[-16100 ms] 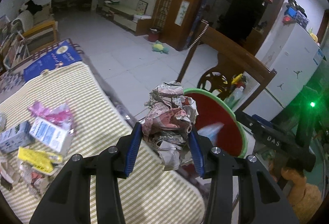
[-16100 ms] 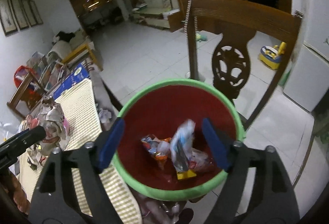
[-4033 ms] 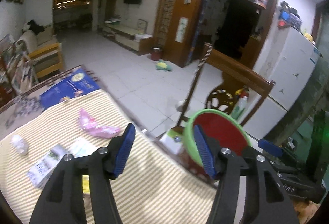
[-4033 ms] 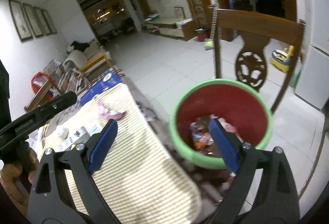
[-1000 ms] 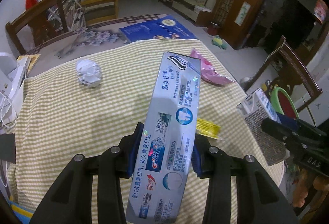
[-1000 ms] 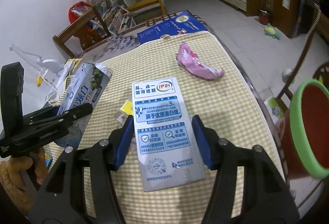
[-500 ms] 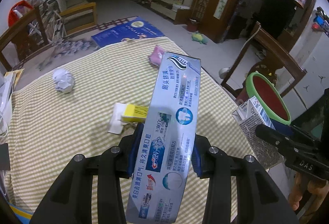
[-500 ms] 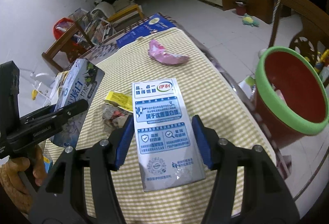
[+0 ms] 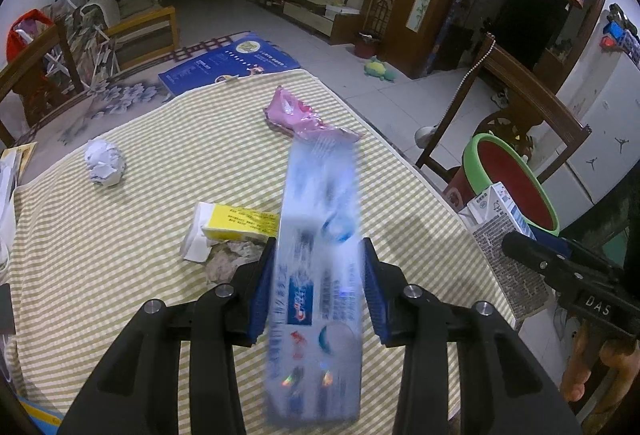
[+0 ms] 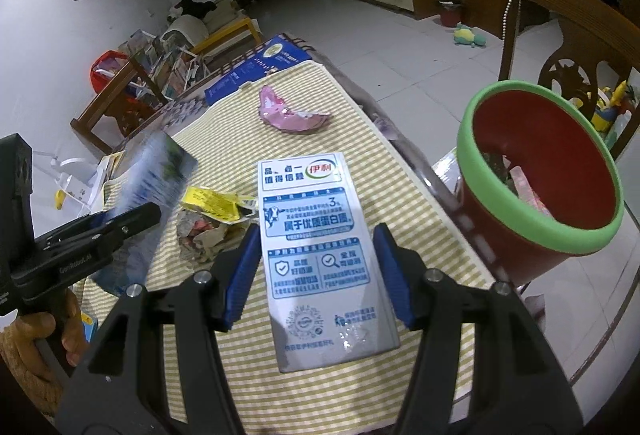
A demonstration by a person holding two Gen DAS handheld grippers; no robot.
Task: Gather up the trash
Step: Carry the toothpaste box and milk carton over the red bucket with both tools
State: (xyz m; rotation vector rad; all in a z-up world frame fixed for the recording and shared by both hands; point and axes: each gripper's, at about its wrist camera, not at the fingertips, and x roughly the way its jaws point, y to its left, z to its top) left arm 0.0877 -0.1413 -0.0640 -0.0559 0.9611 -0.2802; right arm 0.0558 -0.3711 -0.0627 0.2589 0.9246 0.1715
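My left gripper (image 9: 318, 291) holds a long toothpaste box (image 9: 318, 275) between its blue pads; the box is motion-blurred and seems to be slipping. It also shows in the right wrist view (image 10: 156, 195). My right gripper (image 10: 316, 275) is shut on a white and blue milk carton (image 10: 320, 255), also seen in the left wrist view (image 9: 504, 235). The red bin with a green rim (image 10: 540, 171) stands past the table's right edge, with trash inside. On the checked tablecloth lie a pink wrapper (image 9: 300, 115), a yellow packet (image 9: 236, 223), crumpled paper (image 9: 228, 259) and a white paper ball (image 9: 104, 163).
A wooden chair (image 10: 568, 31) stands behind the bin. A blue book (image 9: 228, 67) lies at the table's far end. More chairs and clutter (image 10: 132, 83) stand at the far left. A white fridge (image 9: 600, 139) is at the right.
Both grippers have moved toward the bin side of the table. The toothpaste box has gone blurry and sits lower in my left gripper, whose jaws look slightly wider.
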